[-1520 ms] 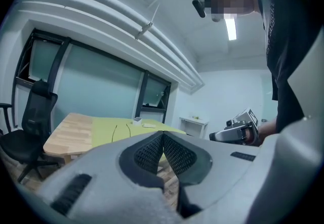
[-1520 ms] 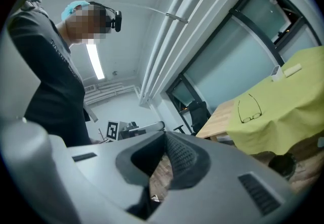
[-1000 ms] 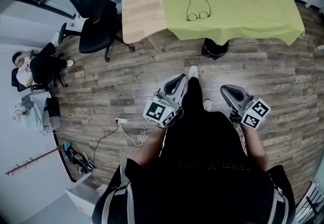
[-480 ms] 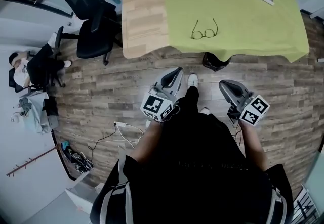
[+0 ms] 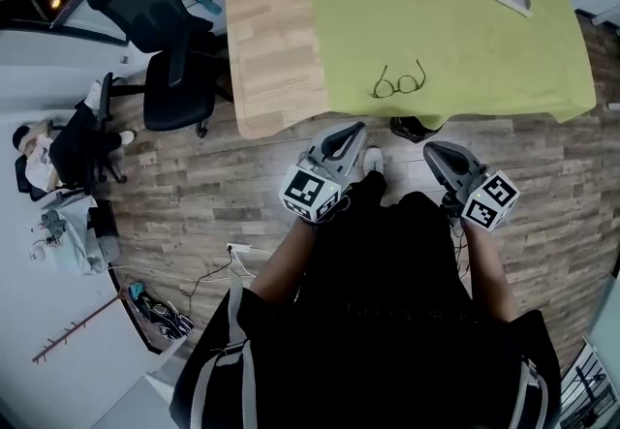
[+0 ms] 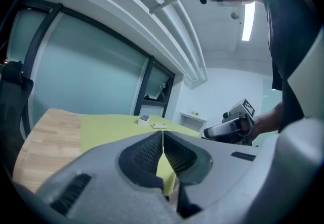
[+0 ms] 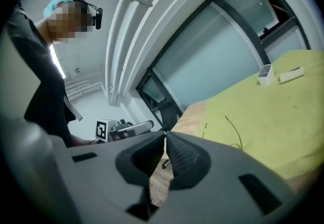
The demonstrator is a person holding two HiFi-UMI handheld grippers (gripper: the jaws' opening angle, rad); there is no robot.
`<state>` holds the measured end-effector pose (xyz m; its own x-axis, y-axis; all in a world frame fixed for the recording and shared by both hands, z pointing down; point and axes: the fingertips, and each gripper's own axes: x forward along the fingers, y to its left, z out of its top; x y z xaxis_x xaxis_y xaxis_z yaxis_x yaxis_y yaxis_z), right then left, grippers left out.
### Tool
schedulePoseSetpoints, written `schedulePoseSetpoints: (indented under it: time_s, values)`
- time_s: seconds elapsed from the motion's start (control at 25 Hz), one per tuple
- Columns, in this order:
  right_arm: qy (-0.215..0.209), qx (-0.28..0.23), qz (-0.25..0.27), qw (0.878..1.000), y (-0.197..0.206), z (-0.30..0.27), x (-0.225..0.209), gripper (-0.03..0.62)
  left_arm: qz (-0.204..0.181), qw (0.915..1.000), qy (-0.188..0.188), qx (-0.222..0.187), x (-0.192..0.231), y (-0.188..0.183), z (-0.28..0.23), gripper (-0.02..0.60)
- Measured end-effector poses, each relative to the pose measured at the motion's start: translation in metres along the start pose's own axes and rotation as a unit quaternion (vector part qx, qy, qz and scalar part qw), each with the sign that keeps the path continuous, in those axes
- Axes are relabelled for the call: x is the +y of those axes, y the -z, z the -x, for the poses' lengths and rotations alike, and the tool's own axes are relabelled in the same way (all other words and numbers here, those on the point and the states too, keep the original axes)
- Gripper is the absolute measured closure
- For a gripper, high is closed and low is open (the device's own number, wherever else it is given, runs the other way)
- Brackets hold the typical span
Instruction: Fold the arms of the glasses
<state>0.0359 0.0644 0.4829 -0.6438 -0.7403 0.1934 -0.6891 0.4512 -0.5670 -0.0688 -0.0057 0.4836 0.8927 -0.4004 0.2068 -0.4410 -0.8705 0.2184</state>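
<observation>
Head view: glasses point(image 5: 399, 83) lay by the near edge of the green-clothed surface point(image 5: 446, 20). The frame ran left-right and the unfolded arms pointed far. They sat beyond and between left gripper point(image 5: 355, 131) and right gripper point(image 5: 434, 148), neither clearly nearer.
Left gripper view: jaws were pressed together, holding nothing.
Right gripper view: jaws were together, empty; glasses lay ahead, slightly right.

wood-plank floor point(image 5: 208, 175) | black office chair point(image 5: 177, 88) | wooden table point(image 5: 271, 30), green cloth point(image 5: 436, 40) | glazed wall point(image 6: 86, 71)
</observation>
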Motion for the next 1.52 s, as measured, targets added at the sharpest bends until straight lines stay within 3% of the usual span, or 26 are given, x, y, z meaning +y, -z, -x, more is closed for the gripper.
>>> schedulePoseSetpoints:
  time_s: [0.48, 0.84, 1.16, 1.52]
  values:
    - [0.049, 0.045, 0.068, 0.995, -0.022, -0.015, -0.06, 0.562, -0.007, 0.9995, 0.004, 0.031, 0.027, 0.002, -0.05, 0.561]
    - [0.027, 0.101, 0.101, 0.989, -0.022, -0.041, -0.108, 0.56, -0.013, 0.9986, -0.016, 0.048, 0.037, 0.008, -0.075, 0.563]
    - [0.011, 0.15, 0.108, 0.983, -0.01, -0.06, -0.144, 0.56, 0.003, 0.9957, -0.048, 0.079, 0.049, 0.028, -0.087, 0.563]
    - [0.002, 0.202, 0.118, 0.972, 0.007, -0.076, -0.176, 0.56, 0.013, 0.9939, -0.068, 0.085, 0.063, 0.04, -0.095, 0.563]
